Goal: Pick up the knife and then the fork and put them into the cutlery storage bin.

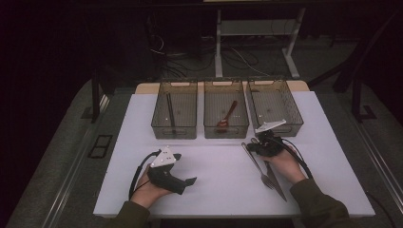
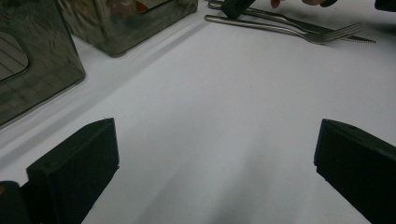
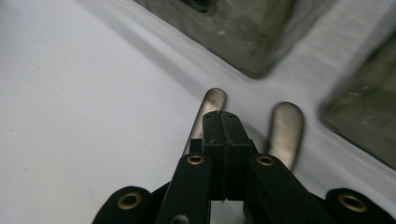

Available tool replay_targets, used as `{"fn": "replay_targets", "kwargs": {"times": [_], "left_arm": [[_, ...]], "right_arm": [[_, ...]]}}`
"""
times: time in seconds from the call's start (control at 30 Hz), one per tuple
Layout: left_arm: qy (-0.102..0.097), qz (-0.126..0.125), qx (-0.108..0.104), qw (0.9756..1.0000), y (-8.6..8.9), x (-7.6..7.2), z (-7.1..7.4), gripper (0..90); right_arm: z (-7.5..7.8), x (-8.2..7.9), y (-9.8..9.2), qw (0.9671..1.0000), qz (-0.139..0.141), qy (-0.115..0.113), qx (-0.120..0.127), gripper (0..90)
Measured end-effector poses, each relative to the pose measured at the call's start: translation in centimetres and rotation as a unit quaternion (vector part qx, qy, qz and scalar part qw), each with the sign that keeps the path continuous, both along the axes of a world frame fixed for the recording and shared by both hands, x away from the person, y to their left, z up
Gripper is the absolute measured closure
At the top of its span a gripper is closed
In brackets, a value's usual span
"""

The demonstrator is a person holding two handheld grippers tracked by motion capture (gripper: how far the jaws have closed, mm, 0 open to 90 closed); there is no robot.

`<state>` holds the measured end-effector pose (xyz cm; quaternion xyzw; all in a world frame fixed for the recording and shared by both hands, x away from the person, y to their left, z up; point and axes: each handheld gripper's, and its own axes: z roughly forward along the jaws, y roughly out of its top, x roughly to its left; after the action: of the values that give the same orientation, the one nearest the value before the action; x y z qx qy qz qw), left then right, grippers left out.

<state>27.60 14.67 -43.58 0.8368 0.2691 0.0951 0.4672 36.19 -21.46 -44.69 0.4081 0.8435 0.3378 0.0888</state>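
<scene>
The fork (image 1: 256, 164) lies flat on the white table (image 1: 214, 190) just in front of the right-hand bin (image 1: 274, 113), its plain steel handle end pointing at the bins and its tines toward me, with the knife (image 1: 275, 181) close beside it and nearly parallel. My right gripper (image 3: 222, 122) sits over the two handle ends with its jaws pressed together on nothing; the fork's rounded handle tip (image 3: 212, 100) peeks out just left of the tips, the knife's (image 3: 285, 128) to the right. I think the main risk is the crowding: the handles lie so near each other that spreading the jaws here could catch both, or nudge one sideways. Thin, smooth, low on the table, the fork could also skid out of a pinch. My left gripper (image 2: 215, 154) rests apart on bare table, jaws spread wide and empty. A red spoon (image 1: 227, 115) lies in the middle bin (image 1: 225, 114)
</scene>
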Motion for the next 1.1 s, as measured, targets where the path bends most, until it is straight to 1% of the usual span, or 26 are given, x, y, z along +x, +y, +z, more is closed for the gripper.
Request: {"fn": "replay_targets", "kwargs": {"times": [0.17, 0.2, 0.27, 0.4, 0.47, 0.5, 0.57, 0.63, 0.73, 0.77, 0.87, 1.0, 1.07, 1.1], "left_arm": [[0.0, 0.0, 0.0, 1.0, 0.0, 0.0, 0.0, 0.0], [0.0, -0.001, -0.001, 1.0, 0.0, 0.0, 0.0, 0.0], [0.0, -0.001, -0.001, 1.0, 0.0, 0.0, 0.0, 0.0], [0.0, -0.004, 0.002, 1.0, -0.1, 0.0, 0.0, 0.0], [0.001, -0.003, 0.001, 1.0, -0.1, 0.0, 0.0, 0.0], [0.001, -0.003, 0.001, 1.0, -0.1, 0.0, 0.0, 0.0], [0.001, -0.004, 0.002, 1.0, -0.1, 0.0, 0.0, 0.0], [0.001, -0.004, 0.001, 1.0, -0.1, 0.0, 0.0, 0.0], [0.001, -0.004, 0.001, 1.0, -0.1, 0.0, -0.1, 0.0], [0.001, -0.004, 0.001, 1.0, -0.1, 0.0, 0.0, 0.0], [0.001, -0.004, 0.001, 1.0, -0.1, 0.0, 0.0, 0.0], [0.0, -0.003, -0.001, 1.0, -0.1, -0.1, 0.0, 0.0], [0.0, -0.004, 0.0, 1.0, -0.1, -0.1, 0.0, 0.0], [0.0, -0.004, -0.001, 1.0, -0.1, -0.1, 0.0, 0.0]], "right_arm": [[0.0, -0.4, 1.0, 0.9997, 0.024, 0.008, 0.006, 88.9], [0.0, -0.5, 1.2, 0.9996, 0.028, 0.006, 0.006, 88.9], [0.0, -0.6, 1.6, 0.9989, 0.044, 0.009, 0.01, 88.9], [0.1, -1.0, 2.4, 0.9979, 0.064, 0.011, 0.007, 88.8], [0.2, -1.0, 2.6, 0.9977, 0.067, 0.01, 0.003, 88.5], [0.2, -1.0, 2.6, 0.9977, 0.067, 0.01, 0.002, 85.2], [0.5, -1.0, 2.3, 0.9978, 0.064, 0.016, 0.006, 75.5], [0.8, -1.0, 1.9, 0.9975, 0.063, 0.03, 0.015, 66.8], [1.4, -1.2, 1.3, 0.9964, 0.067, 0.052, 0.004, 54.8], [1.6, -1.5, 1.2, 0.9963, 0.065, 0.057, 0.001, 53.5], [2.1, -2.2, 0.7, 0.9946, 0.079, 0.067, -0.009, 52.1], [2.6, -3.3, 0.5, 0.9922, 0.091, 0.076, -0.038, 52.4], [2.7, -3.7, 0.5, 0.991, 0.095, 0.075, -0.058, 53.3], [2.7, -3.9, 0.5, 0.9905, 0.097, 0.076, -0.061, 54.5]]}}
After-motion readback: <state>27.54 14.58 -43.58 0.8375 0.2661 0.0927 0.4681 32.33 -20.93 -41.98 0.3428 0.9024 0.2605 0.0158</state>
